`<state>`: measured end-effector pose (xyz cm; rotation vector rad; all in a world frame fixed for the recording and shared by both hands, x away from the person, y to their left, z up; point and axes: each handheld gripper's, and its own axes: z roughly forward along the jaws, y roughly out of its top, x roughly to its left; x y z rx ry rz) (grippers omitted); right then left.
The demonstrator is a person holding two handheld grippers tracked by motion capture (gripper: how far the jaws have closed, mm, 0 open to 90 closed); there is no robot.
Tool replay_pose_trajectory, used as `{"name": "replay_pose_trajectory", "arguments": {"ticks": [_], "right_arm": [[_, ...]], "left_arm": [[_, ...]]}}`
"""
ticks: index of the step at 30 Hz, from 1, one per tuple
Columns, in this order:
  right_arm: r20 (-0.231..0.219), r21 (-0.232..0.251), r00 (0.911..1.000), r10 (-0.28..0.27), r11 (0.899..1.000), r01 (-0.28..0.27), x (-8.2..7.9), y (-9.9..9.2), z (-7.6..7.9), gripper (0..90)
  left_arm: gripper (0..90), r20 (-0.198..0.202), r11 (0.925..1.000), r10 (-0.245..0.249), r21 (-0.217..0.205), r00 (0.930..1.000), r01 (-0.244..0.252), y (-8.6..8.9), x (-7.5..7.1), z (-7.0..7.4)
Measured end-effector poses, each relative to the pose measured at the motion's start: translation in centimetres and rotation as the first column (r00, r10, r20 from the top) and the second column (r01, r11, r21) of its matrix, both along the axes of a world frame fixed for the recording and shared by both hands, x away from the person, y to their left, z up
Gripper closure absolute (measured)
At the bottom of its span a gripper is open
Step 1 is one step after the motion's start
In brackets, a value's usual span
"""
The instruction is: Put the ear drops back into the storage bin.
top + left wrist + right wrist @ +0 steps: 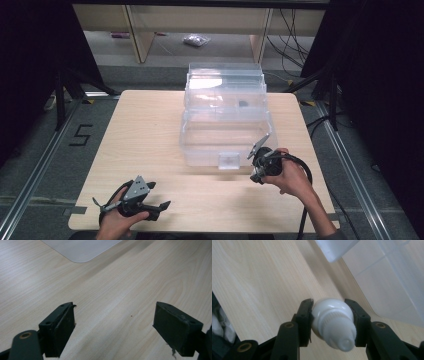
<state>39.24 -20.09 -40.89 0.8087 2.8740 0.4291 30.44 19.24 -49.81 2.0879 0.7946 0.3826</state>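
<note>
From the high view, a clear storage box (pixel 225 117) is seen on the surface (pixel 145 135), the right claw (pixel 258 167) just beside its front. In the left gripper view, the left claw (pixel 113 327) is spread wide, empty. In the right gripper view, a white bottle (pixel 333 323) is clamped — apparently picked up, with placing left.

I see a pale wood-grain worktop (pixel 150 130), a clear colourless plastic box (pixel 225 115), a glossy white bottle (pixel 334 322) between my right claw's (pixel 333 307) black jaws, and grey floor (pixel 45 150).
</note>
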Motion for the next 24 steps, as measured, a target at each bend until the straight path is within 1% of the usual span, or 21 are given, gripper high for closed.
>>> {"name": "replay_pose_trajectory", "arguments": {"ticks": [9,10,11,12,13,15,16,17,18,19,20,21,22,24], "right_arm": [[-0.005,0.014,1.0,-0.008,1.0,0.008,0.8,-0.4,1.5,60.0],[-0.006,0.013,0.9998,-0.018,1.0,0.018,0.8,-0.4,1.7,60.0],[0.002,0.01,1.0,0.005,1.0,-0.005,1.0,-0.5,1.8,60.0],[-0.001,0.008,1.0,-0.008,1.0,0.008,1.0,-0.5,2.0,60.0],[-0.008,0.009,0.9999,-0.011,1.0,0.011,1.1,-0.4,2.1,60.0],[-0.004,0.002,1.0,-0.008,1.0,0.008,1.2,-0.5,2.6,60.0],[-0.007,0.001,0.9999,-0.009,1.0,0.009,1.3,-0.4,2.8,60.0],[-0.001,-0.002,1.0,-0.007,1.0,0.007,1.4,-0.5,3.0,60.0],[0.003,-0.003,1.0,-0.008,1.0,0.008,1.5,-0.4,3.2,60.0],[-0.003,-0.006,0.9998,-0.018,1.0,0.017,1.5,-0.4,3.5,60.0],[0.002,-0.01,1.0,-0.005,1.0,0.005,1.6,-0.4,3.7,60.0],[0.008,-0.015,1.0,0.004,1.0,-0.004,1.7,-0.3,4.0,60.0],[0.011,-0.021,0.9999,-0.003,1.0,0.004,1.6,-0.2,4.2,60.0],[0.011,-0.025,0.9999,0.005,1.0,-0.005,1.7,-0.1,4.5,60.0]], "left_arm": [[16.9,-0.007,1.0,0.0,-0.005,1.0,0.0,0.0,0.0,0.0],[16.8,-0.007,1.0,0.0,-0.004,1.0,0.0,0.0,0.0,0.0],[16.8,-0.006,1.0,0.0,-0.005,1.0,-0.001,0.0,0.0,0.0],[16.9,-0.006,1.0,0.001,-0.005,1.0,-0.001,0.0,0.0,0.0],[16.8,-0.007,1.0,0.0,-0.004,1.0,0.0,0.0,0.0,0.0],[16.8,-0.007,1.0,0.0,-0.003,1.0,0.0,0.0,0.0,0.0],[16.9,-0.007,0.9998,0.007,-0.017,0.9999,-0.008,-0.1,-0.1,-0.1],[16.8,-0.009,0.9996,0.013,-0.027,0.9999,-0.013,-0.2,-0.1,-0.1],[16.8,-0.012,0.9997,0.009,-0.023,0.9999,-0.01,-0.1,-0.1,-0.1],[16.8,-0.014,1.0,-0.003,0.003,0.9999,0.003,0.0,0.0,0.0],[16.8,-0.012,1.0,-0.004,0.003,0.9999,0.004,0.0,0.0,0.0],[16.8,-0.011,1.0,-0.002,-0.003,0.9999,0.002,0.0,0.0,0.0],[16.8,-0.008,0.9996,0.013,-0.027,0.9999,-0.013,-0.2,-0.1,-0.1],[16.8,-0.008,0.9996,0.013,-0.027,0.9999,-0.013,-0.1,-0.1,-0.1]]}}
